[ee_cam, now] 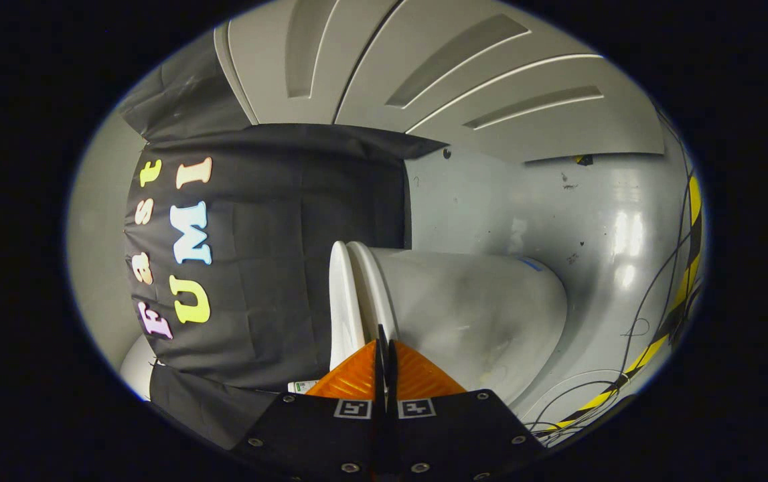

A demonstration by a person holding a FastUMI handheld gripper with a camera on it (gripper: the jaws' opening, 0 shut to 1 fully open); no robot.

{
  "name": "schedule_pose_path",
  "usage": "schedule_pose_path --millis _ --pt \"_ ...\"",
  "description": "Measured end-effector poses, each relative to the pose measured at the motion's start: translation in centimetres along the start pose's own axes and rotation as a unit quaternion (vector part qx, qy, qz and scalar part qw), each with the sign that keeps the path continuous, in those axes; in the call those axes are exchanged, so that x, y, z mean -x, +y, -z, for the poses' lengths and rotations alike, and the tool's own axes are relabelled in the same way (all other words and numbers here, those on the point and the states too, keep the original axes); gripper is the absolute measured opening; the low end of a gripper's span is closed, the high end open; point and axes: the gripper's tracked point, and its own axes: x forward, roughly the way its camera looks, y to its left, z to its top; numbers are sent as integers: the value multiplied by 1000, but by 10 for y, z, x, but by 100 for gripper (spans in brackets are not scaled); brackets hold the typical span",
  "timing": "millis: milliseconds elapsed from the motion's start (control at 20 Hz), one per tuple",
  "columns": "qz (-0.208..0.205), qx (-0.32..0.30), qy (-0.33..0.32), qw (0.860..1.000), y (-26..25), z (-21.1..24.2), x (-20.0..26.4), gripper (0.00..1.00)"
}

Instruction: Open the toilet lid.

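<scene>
Camera is rolled on its side, so the room reads sideways. Landmark for all positions: the toilet bowl (pixel 477 308).

Grey floor (pixel 598 221) lies beyond the bowl on the side of its base, glossy, with light patches and a few dark scuffs. Black cloth wall (pixel 276 268) stands on the bowl's opposite side, the side of its rim, and drapes behind it. A pale panelled wall (pixel 437 73) with recessed slots runs past the far end of both cloth and floor.

The bowl is white with a greyish smudged flank and a small blue mark near its base. Toilet lid (pixel 342 301) is a thin white slab lying flat against the seat (pixel 373 288), which in turn sits on the bowl's rim; lid and seat are parallel with a narrow seam between them. Lid is closed.

Yellow-and-black tape (pixel 665 328) curves across the floor well away from the bowl, with thin dark cables (pixel 638 321) running beside it.

Gripper (pixel 384 348): fingers are pressed together, no gap, nothing between them. Their tips sit at the near edge of the seat, right by the seam. Whether they touch it I cannot tell.
</scene>
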Motion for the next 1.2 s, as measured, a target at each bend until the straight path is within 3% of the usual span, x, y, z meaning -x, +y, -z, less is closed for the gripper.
schedule_pose_path --millis 300,600,950,1200 --pt "8 26 -4 1000 4 0 3 0" --pt "23 133 -6 991 28 1 12 0" --pt "26 303 7 953 91 10 31 0" --pt "24 366 -16 930 142 24 43 0"
